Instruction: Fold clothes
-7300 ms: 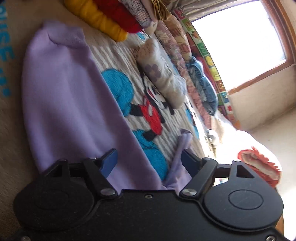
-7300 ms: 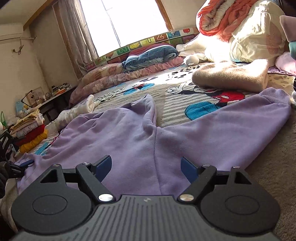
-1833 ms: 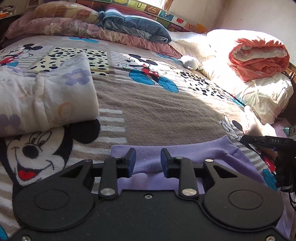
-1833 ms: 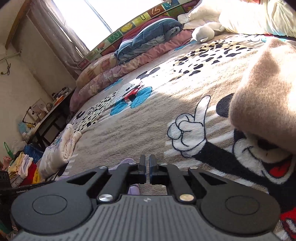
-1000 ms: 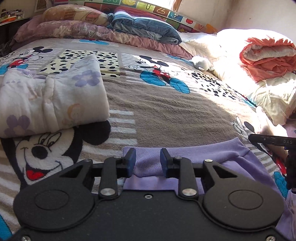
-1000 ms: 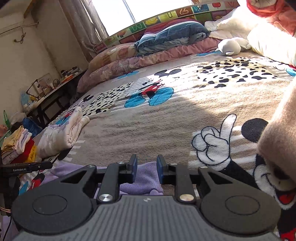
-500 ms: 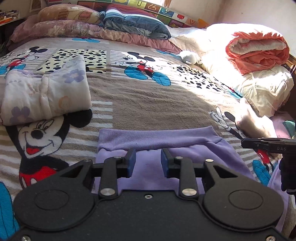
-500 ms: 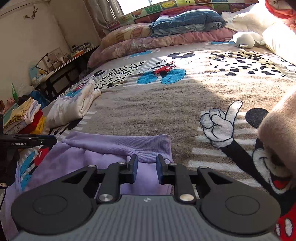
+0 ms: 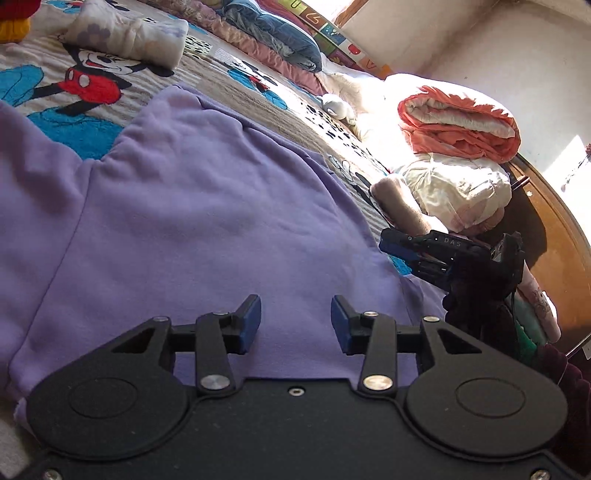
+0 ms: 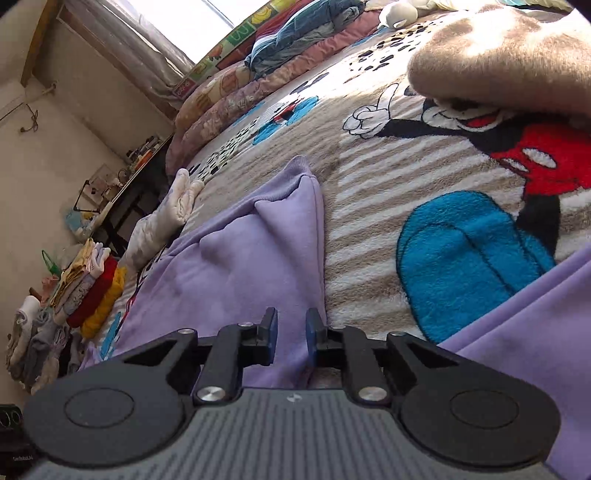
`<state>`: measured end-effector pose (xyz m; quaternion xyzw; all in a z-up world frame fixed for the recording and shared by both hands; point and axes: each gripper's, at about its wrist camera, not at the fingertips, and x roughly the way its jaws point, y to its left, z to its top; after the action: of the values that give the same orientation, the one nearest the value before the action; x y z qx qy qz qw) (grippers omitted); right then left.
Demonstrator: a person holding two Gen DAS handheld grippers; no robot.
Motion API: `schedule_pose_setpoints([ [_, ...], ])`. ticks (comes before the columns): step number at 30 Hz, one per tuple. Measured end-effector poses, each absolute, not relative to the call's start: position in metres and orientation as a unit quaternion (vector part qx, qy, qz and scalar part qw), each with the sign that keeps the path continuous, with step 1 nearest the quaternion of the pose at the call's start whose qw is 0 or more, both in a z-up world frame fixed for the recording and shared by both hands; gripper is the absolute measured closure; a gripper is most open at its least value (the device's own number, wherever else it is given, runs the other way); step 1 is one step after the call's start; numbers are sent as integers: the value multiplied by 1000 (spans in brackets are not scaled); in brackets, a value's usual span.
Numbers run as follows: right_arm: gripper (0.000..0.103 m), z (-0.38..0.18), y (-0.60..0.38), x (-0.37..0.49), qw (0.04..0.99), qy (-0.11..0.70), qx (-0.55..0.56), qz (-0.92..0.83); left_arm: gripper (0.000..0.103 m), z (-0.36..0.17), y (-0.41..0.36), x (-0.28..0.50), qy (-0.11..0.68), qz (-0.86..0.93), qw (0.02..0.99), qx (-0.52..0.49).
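A lilac sweatshirt (image 9: 203, 203) lies folded over on the cartoon blanket (image 9: 85, 81), its ribbed hem at the far end. My left gripper (image 9: 295, 321) hovers over its near part. The jaws are opening, with cloth beneath them and nothing pinched. In the right wrist view my right gripper (image 10: 291, 338) stands at the near right edge of the sweatshirt (image 10: 240, 258). Its jaws are closing to a narrow gap, with lilac cloth showing through and the pads not pressing on it. A lilac sleeve (image 10: 535, 332) lies at the lower right. The right gripper (image 9: 384, 243) also shows beside the garment's right edge.
A folded white flowered garment (image 9: 129, 33) lies at the far left of the bed. A brown folded piece (image 10: 498, 55), a white pillow (image 9: 454, 188) and an orange quilt (image 9: 458, 122) sit to the right. Stacked folded clothes (image 10: 85, 291) stand at the left. A wooden bed frame (image 9: 546, 229) edges the right.
Both grippers have drawn back from the hem toward the garment's near end and rolled. The left jaws have spread wider. The hem now lies far ahead.
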<state>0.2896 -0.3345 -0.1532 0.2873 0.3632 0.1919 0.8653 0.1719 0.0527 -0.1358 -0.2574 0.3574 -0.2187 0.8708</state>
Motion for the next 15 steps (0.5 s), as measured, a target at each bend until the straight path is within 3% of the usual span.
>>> schedule_pose_setpoints([
  [2, 71, -141, -331, 277, 870, 337, 295, 207, 63, -136, 59, 165, 344, -212, 876, -263],
  [5, 67, -132, -319, 261, 876, 321, 282, 223, 62, -144, 67, 161, 343, -195, 877, -275],
  [7, 67, -138, -311, 253, 885, 335, 251, 207, 62, -151, 72, 156, 347, -177, 878, -280],
  [9, 79, -149, -305, 244, 893, 352, 216, 177, 60, -147, 74, 145, 327, -185, 884, -279],
  [13, 71, -126, -300, 200, 926, 271, 208, 162, 57, -149, 69, 127, 315, -193, 894, -254],
  [15, 67, -131, -295, 182, 933, 270, 184, 148, 57, -153, 64, 121, 316, -186, 899, -237],
])
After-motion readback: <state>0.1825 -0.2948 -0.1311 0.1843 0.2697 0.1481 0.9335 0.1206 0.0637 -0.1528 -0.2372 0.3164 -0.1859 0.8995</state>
